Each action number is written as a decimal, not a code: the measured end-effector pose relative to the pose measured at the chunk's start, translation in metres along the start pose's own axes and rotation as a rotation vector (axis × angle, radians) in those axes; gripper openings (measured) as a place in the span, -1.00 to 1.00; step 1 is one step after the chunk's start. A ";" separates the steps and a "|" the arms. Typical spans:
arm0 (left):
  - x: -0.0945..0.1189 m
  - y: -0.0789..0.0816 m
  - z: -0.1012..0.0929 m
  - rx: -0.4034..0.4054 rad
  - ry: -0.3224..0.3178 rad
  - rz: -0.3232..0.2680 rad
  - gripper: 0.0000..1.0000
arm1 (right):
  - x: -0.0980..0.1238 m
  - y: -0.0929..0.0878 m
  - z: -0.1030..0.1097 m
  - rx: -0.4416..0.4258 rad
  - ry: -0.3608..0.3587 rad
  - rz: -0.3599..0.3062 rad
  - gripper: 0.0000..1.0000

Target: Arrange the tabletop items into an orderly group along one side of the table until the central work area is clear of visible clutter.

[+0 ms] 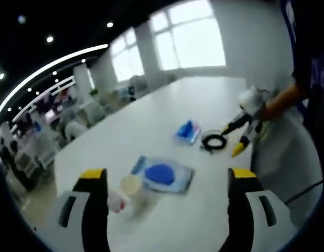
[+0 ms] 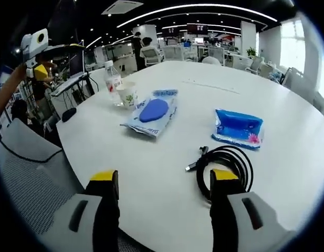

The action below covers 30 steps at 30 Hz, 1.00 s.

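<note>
On the white round table (image 2: 167,210) a black coiled cable (image 2: 228,167) lies just ahead of my right gripper (image 2: 164,179), which is open with its right jaw beside the coil. Further off lie a blue packet (image 2: 238,126) and a wipes pack with a blue oval lid (image 2: 151,113). A paper cup (image 2: 128,94) and a water bottle (image 2: 113,80) stand together at the table's far edge. My left gripper (image 1: 168,177) hangs open above the cup (image 1: 131,186), bottle (image 1: 115,201) and wipes pack (image 1: 165,174). Beyond them are the blue packet (image 1: 188,131), the cable (image 1: 214,141) and the right gripper (image 1: 232,140).
A grey mesh chair (image 2: 25,157) stands at the table's near left edge. A person's hand holds the left gripper (image 2: 40,69) up at the left. Office desks and chairs (image 2: 162,51) fill the room behind. Bright windows (image 1: 193,37) lie past the table's end.
</note>
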<state>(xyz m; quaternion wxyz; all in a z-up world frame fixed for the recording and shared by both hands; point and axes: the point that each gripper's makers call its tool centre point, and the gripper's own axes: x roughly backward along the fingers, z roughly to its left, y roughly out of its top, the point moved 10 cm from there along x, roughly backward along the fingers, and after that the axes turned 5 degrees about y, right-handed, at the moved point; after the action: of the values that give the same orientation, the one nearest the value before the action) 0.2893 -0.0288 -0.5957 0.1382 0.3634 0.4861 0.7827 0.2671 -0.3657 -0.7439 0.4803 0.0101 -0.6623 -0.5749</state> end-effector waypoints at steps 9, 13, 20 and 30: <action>-0.017 0.017 0.023 -0.083 -0.034 0.032 0.84 | 0.002 0.005 0.001 -0.014 -0.019 0.000 0.42; -0.025 0.024 0.031 -0.108 -0.051 0.042 0.83 | 0.003 0.007 0.002 -0.042 -0.019 -0.004 0.42; -0.040 0.031 0.048 -0.161 -0.083 0.076 0.79 | 0.004 0.012 0.001 -0.177 -0.018 -0.040 0.40; -0.061 0.046 0.070 -0.216 -0.116 0.125 0.72 | 0.002 0.013 0.007 -0.251 -0.032 -0.037 0.40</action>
<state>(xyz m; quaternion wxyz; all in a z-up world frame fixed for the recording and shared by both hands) 0.3870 -0.0395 -0.5642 0.1552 0.4207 0.3665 0.8153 0.2683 -0.3570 -0.7312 0.4563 -0.0471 -0.5926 -0.6621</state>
